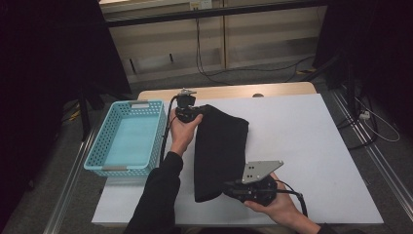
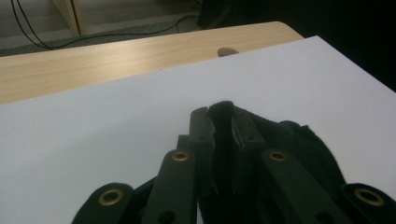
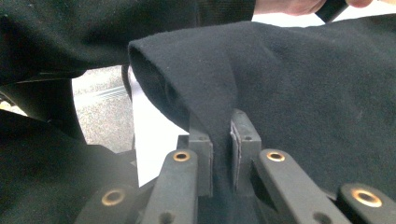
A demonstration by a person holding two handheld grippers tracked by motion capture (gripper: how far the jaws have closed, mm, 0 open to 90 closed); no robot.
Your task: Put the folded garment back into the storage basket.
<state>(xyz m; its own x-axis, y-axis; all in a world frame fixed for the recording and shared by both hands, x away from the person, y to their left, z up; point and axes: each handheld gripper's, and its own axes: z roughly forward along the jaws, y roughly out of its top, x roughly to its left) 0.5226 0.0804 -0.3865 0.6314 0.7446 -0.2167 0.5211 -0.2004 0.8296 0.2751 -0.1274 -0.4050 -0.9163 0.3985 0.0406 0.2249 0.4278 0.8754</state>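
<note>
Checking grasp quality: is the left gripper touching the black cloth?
Touching. In the left gripper view, the left gripper has its jaws pinched on a fold of the black cloth.

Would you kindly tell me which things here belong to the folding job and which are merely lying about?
In use:
black cloth, pinched at both ends
left tongs
right tongs

Lying about:
turquoise basket, left of the cloth
cables on the floor

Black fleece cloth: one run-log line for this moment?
object: black fleece cloth | left tool: shut on far end | right tool: shut on near end | light blue plastic basket: empty
</note>
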